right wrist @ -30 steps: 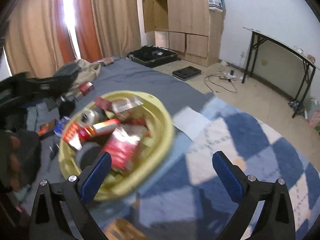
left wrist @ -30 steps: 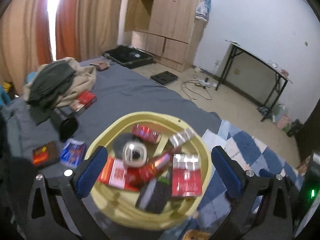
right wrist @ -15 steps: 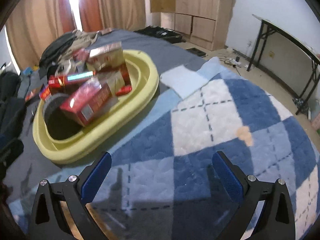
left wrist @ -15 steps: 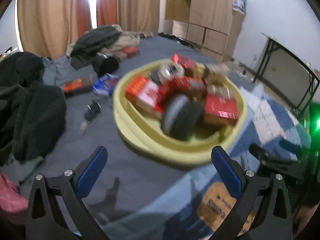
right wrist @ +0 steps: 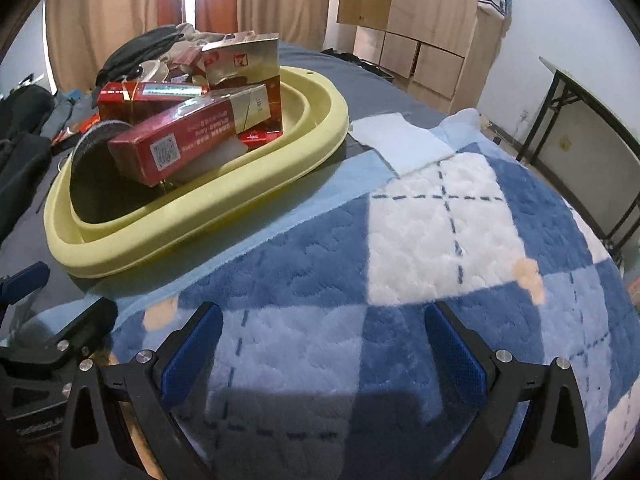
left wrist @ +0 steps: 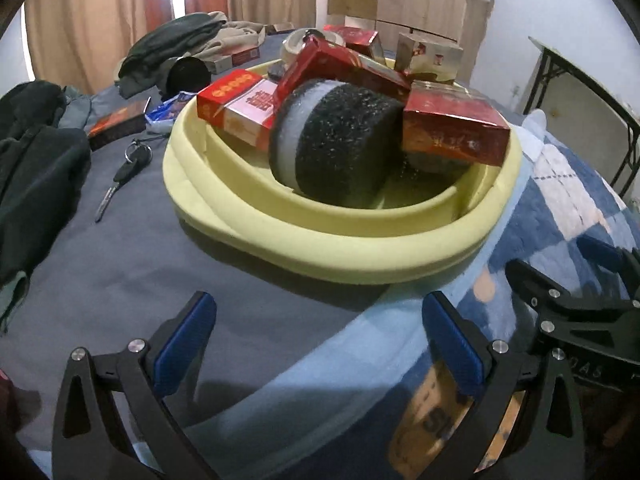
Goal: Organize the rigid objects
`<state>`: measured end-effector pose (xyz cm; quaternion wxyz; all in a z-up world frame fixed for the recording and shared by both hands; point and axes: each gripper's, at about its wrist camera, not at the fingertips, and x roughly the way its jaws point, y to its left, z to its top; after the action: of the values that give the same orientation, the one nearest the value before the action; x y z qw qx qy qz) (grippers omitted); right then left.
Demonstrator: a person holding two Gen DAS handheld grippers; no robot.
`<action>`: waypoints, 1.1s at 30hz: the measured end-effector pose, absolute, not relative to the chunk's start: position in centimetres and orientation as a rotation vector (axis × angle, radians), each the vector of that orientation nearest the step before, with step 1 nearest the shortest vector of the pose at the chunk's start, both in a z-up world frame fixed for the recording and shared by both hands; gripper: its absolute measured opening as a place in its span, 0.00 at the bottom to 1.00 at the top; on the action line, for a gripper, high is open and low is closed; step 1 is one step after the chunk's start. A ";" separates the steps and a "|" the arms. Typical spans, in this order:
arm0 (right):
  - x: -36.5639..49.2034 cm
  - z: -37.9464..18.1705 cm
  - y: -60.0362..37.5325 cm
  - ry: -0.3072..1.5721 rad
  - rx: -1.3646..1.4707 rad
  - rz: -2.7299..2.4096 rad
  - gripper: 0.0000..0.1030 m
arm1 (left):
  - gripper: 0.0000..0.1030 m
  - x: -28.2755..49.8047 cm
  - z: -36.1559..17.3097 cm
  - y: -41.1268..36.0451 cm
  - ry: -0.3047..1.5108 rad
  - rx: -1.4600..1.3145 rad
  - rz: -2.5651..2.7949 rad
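We are looking low across the bed, and the yellow basin (left wrist: 332,240) is sitting where the grey sheet (left wrist: 120,248) meets the blue-and-white checked blanket (right wrist: 420,232), its near rim overlapping the blanket's pale blue border. The basin is piled high. A black sponge roll with a grey band (left wrist: 336,140) is lying on its side at the front, leaning against the inner wall. To its left a red and white carton (left wrist: 236,108) is poking over the rim; to its right a dark red box (left wrist: 452,128) is resting tilted on the heap. Behind them a long red box (left wrist: 340,64) is angling up, with a gold carton (left wrist: 432,58) standing at the far side.

From the right wrist view we are seeing a long red carton with a QR code (right wrist: 188,140) lying across the top of the pile.

Outside the basin, a key with a black head (left wrist: 124,172) is lying on the sheet near its left side. Beyond it, dark clothes (left wrist: 36,152) are heaped along the bed's left edge.

Our left gripper (left wrist: 320,344) is hovering over the sheet just in front of the basin, fingers spread wide, gripping nothing. Our right gripper (right wrist: 324,348) is hanging over the blanket, right of the basin and apart from it, likewise spread wide and empty.
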<state>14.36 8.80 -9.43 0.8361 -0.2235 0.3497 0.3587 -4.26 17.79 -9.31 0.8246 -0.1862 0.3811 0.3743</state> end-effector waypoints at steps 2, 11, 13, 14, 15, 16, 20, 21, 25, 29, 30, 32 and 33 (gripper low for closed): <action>14.4 -9.5 8.7 0.738 -0.470 0.751 1.00 | 1.00 -4.2 -9.3 17.8 0.812 -0.399 0.798; 14.3 -9.4 8.7 0.739 -0.470 0.747 1.00 | 1.00 -4.2 -9.5 17.9 0.815 -0.401 0.797; 14.3 -9.4 8.7 0.739 -0.470 0.746 1.00 | 1.00 -4.2 -9.5 17.9 0.815 -0.400 0.797; 14.3 -9.4 8.8 0.740 -0.471 0.746 1.00 | 1.00 -4.2 -9.5 17.9 0.815 -0.399 0.798; 14.3 -9.4 8.7 0.740 -0.471 0.746 1.00 | 1.00 -4.2 -9.5 17.9 0.815 -0.399 0.798; 14.3 -9.4 8.7 0.740 -0.471 0.746 1.00 | 1.00 -4.2 -9.5 17.8 0.815 -0.398 0.799; 14.3 -9.4 8.7 0.740 -0.470 0.746 1.00 | 1.00 -4.2 -9.5 18.0 0.818 -0.400 0.798; 14.3 -9.4 8.7 0.740 -0.470 0.746 1.00 | 1.00 -4.2 -9.5 18.0 0.818 -0.400 0.797; 14.4 -9.4 8.7 0.739 -0.469 0.747 1.00 | 1.00 -4.2 -9.5 18.0 0.819 -0.395 0.801; 14.3 -9.4 8.7 0.738 -0.471 0.746 1.00 | 1.00 -4.2 -9.5 17.9 0.820 -0.395 0.801; 14.4 -9.5 8.7 0.738 -0.471 0.746 1.00 | 1.00 -4.2 -9.5 17.9 0.820 -0.395 0.801; 14.4 -9.4 8.7 0.739 -0.471 0.746 1.00 | 1.00 -4.2 -9.5 18.0 0.820 -0.396 0.801; 14.4 -9.4 8.7 0.739 -0.471 0.747 1.00 | 1.00 -4.2 -9.5 18.0 0.820 -0.395 0.801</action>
<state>14.38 8.69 -9.44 0.8389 -0.2225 0.3494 0.3530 -4.21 18.01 -9.50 0.8217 -0.1858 0.3854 0.3764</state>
